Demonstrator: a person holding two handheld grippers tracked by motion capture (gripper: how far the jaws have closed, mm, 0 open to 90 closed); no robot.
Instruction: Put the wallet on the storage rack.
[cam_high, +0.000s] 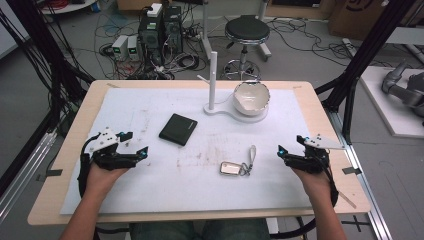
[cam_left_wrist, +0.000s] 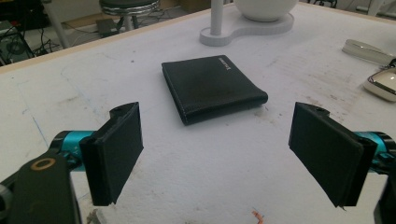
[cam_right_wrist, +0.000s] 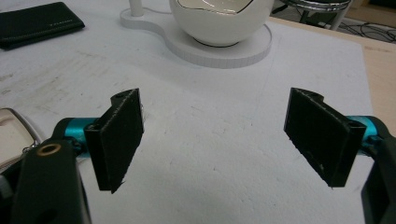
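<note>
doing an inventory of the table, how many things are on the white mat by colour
Black: 1, the wallet
White: 2, the bowl and the stand with a post under it
Silver or cream: 1, the key fob with its strap
Total: 4

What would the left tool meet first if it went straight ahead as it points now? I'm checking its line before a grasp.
Most likely the black wallet: it lies centred ahead of the open left tool, with bare white mat between them. Depth is hard to judge.
</note>
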